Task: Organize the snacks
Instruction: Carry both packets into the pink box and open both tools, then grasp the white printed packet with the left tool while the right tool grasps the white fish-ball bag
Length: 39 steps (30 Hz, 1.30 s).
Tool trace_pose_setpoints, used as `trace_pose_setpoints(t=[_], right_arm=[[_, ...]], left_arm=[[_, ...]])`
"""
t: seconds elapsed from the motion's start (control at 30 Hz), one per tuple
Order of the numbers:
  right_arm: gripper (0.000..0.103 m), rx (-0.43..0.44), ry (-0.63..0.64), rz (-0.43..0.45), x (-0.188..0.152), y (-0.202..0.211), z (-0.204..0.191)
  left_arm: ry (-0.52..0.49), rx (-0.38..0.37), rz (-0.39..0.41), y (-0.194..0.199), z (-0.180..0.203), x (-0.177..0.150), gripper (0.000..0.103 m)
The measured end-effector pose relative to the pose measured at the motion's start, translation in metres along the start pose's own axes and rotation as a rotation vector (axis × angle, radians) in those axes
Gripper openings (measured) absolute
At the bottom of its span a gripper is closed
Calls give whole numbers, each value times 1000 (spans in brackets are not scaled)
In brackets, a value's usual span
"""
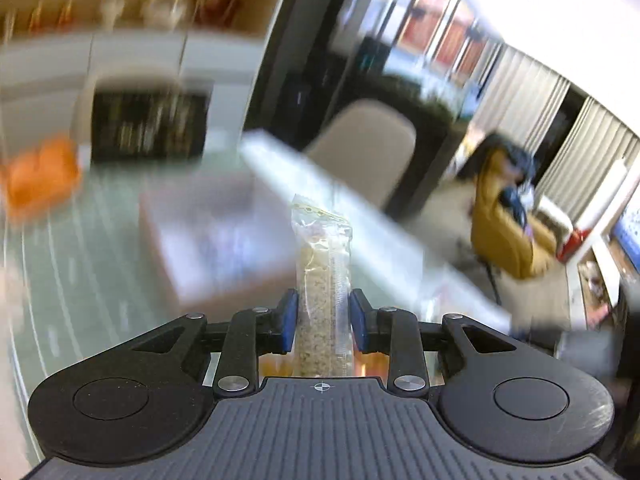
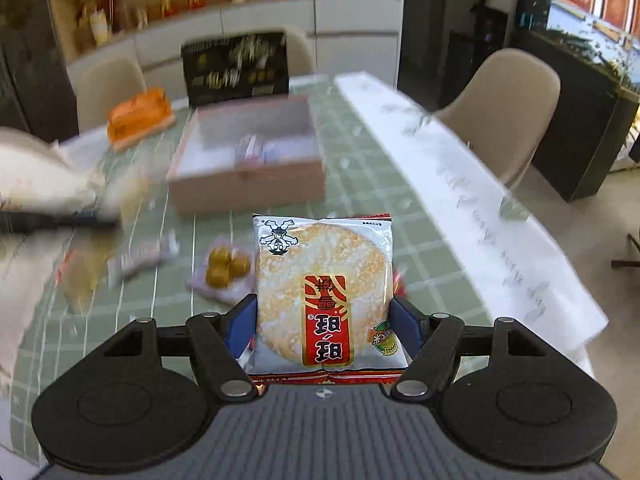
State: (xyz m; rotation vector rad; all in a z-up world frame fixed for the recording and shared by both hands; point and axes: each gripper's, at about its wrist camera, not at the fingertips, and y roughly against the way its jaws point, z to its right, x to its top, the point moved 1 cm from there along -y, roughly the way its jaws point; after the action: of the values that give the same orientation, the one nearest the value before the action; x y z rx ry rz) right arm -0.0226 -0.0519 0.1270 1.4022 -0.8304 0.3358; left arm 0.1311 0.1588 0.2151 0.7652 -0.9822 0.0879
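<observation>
Both grippers are loaded: the left gripper (image 1: 323,320) pinches a slim clear snack bar (image 1: 323,280), the right gripper (image 2: 322,322) clasps a rice cracker packet (image 2: 322,292), jaws half-wide. The wooden box (image 2: 248,160) at twelve o'clock looks barely filled; its blurred contents are unreadable. Yellow candies (image 2: 226,266) and a wrapped bar (image 2: 140,260) at ten o'clock remain out.

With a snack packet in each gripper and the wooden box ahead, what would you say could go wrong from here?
1. The left gripper pinches only the slim clear packet low down; it may flop or slip.
2. The right gripper holds the wide rice cracker packet by its edges; squeezing could crack it.
3. The wooden box already holds a packet.
</observation>
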Motion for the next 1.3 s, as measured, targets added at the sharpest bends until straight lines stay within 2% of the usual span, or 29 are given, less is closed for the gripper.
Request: trace_pose_setpoints(t=[0.07,0.13,0.2,0.27,0.33,0.4,0.53,0.6,0.67,0.73,0.8,0.83,0.9,1.03,1.07,1.13,1.3], right_arm=[[71,21,7,38,14,2,3],[71,46,23,74,30,2,4],[71,68,39,98,43,-1,5],[71,81,52,108,50,-5,5],[71,95,69,106,53,-12,10],[71,113,65,82,54,-22,14],[71,152,66,65,63,-38,16],[71,177,92,87,80,-43,3],[72,210,119,135,111,-52,-16],[78,248,113,178,149,-68,-35],[79,257,112,163,178,-90,-52],[79,234,121,148,185,-100,-60],[79,194,130,121,181,-107,-67],[79,250,126,30,132,-104,-67],[79,245,127,3,118,-104,-67],[79,235,132,-55,84,-103,-67],[79,205,146,-138,19,-89,-68]], left_arm=[[33,4,47,-14,-3,41,35],[107,-8,10,-42,-22,68,35],[214,35,-36,-68,-46,73,35],[217,93,-26,-71,-58,57,35],[207,110,-44,-70,-63,32,35],[211,123,-95,-68,-72,0,35],[239,220,-195,-58,-92,-57,35],[276,250,-204,-51,-99,-75,35],[319,273,-196,-44,-112,-87,35],[352,329,-181,-35,-123,-96,35],[367,402,-161,-23,-135,-101,35],[371,435,-150,-18,-143,-103,35],[387,494,-130,-5,-160,-107,35],[428,548,-159,-1,-189,-119,35],[435,539,-174,-5,-191,-125,35],[425,491,-153,-8,-186,-130,35],[316,338,-192,-29,-145,-135,36]])
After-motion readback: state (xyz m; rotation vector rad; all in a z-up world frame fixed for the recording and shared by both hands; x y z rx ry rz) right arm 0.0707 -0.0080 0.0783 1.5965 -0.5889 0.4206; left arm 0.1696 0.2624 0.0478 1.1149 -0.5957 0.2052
